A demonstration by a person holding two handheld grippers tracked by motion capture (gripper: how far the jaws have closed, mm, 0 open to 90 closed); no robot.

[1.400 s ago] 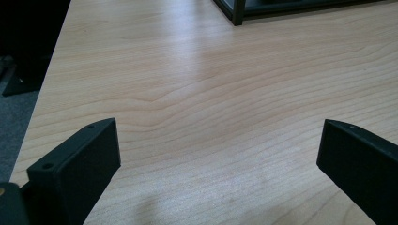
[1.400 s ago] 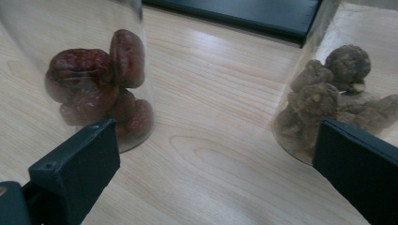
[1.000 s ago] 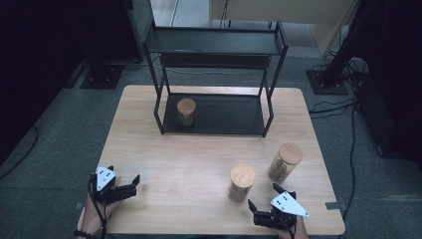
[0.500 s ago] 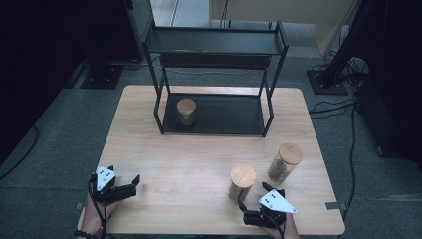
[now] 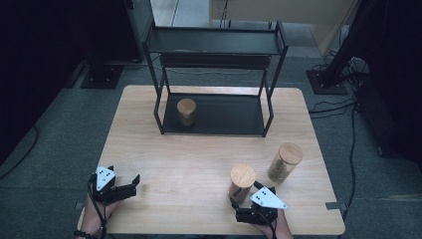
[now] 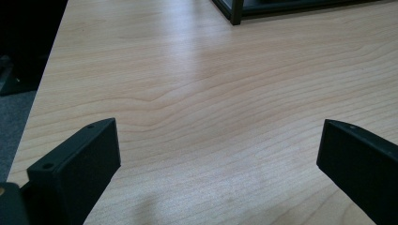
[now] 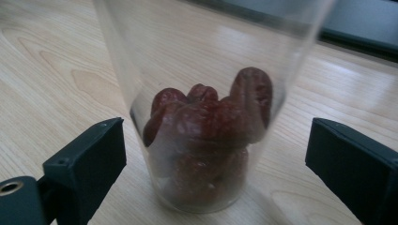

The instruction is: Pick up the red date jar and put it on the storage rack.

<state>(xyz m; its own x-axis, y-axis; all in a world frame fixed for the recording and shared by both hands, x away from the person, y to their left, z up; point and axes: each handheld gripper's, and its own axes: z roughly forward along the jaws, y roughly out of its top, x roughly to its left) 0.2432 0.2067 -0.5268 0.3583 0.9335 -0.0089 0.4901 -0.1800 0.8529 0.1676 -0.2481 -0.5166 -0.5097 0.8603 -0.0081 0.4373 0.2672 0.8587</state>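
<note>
Near the tabletop's front edge, the right gripper [image 5: 242, 197] has slid up to the date jar [image 5: 242, 181]; its jaws, just closing, straddle it untouched, so the grasp seems imminent.

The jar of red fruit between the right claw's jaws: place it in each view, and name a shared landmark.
High view: the jar of red fruit stands low and right of centre, just ahead of the right claw.
Left gripper view: not in it.
Right gripper view: the jar stands in the centre, between the jaws, untouched.
Shared landmark: the black rack.
</note>
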